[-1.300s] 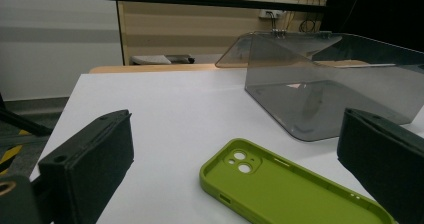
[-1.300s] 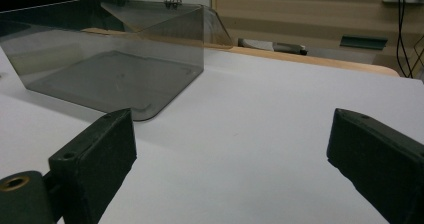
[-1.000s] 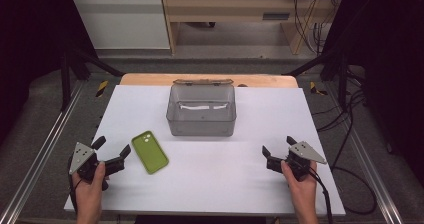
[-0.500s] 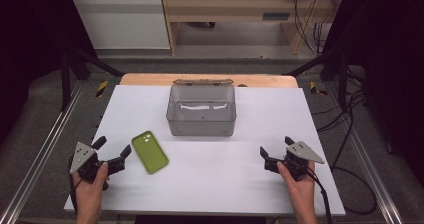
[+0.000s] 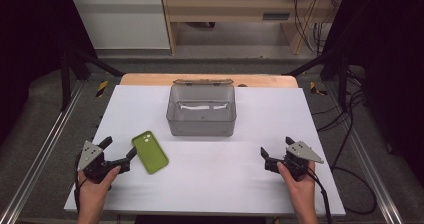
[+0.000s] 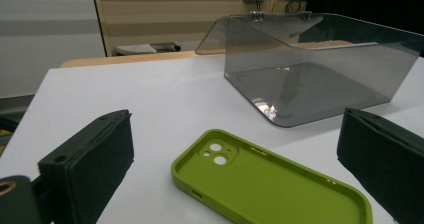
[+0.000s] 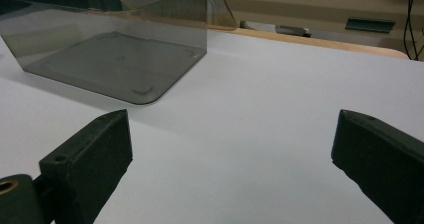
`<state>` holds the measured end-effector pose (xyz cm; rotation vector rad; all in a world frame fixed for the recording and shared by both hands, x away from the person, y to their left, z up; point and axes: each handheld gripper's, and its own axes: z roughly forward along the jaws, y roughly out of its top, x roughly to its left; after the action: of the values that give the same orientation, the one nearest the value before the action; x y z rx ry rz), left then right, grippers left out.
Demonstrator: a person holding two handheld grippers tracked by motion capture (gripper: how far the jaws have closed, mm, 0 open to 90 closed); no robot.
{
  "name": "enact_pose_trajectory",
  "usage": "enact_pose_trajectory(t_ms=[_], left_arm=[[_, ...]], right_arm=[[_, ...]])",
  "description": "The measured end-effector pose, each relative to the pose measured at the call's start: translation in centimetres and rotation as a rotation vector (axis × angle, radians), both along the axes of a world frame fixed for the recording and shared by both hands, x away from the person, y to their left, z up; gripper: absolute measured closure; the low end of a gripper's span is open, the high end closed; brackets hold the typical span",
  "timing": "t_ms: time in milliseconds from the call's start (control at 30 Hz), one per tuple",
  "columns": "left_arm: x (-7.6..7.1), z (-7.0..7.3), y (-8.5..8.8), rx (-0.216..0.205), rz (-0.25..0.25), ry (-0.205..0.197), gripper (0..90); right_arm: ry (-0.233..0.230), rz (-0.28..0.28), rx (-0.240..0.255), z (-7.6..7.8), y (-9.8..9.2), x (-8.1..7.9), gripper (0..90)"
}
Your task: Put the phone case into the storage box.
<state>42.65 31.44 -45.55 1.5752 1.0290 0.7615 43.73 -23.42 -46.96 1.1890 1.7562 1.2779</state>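
At a white table (image 5: 210,184), my left gripper (image 5: 119,153) rests low near the edge closest to me, its jaws spread wide with nothing between the pads, and a green phone case (image 5: 149,152) lies flat on the tabletop just ahead of them; in the left gripper view the phone case (image 6: 270,184) sits hollow side up between and slightly beyond my two jaws, camera cut-out at the far end, touching neither pad as far as I can tell. My right gripper (image 5: 276,151) rests well apart from the left one, jaws likewise spread and gripping nothing, with bare tabletop between and ahead of them. A smoky transparent box (image 5: 201,113) stands farther out, beyond both pairs of jaws; its lid is tipped open at the far side. From my left jaws the transparent box (image 6: 320,69) lies ahead and to the right, past the case; from my right jaws the box (image 7: 115,39) lies ahead and to the left
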Motion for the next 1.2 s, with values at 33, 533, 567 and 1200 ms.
enact_pose_trajectory(t_ms=[33, 533, 567, 1200], left_arm=[[0.0, 0.0, -0.1, 0.002, -0.006, 0.005, 1.6], [0.1, -0.1, -1.8, 0.049, -0.087, 0.097, 37.9], [0.1, -0.1, -1.9, 0.052, -0.087, 0.104, 42.0], [0.6, 0.0, -4.2, 0.17, -0.22, 0.266, 90.0]], right_arm=[[0.0, 0.001, -0.002, 0.0, 0.0, 0.0, 3.4], [0.009, 0.002, -0.019, -0.2, 0.1, 0.1, 3.5], [0.009, 0.002, -0.019, -0.2, 0.1, 0.1, 3.5], [0.018, -0.002, -0.024, -0.2, -0.1, 0.1, 3.8]])
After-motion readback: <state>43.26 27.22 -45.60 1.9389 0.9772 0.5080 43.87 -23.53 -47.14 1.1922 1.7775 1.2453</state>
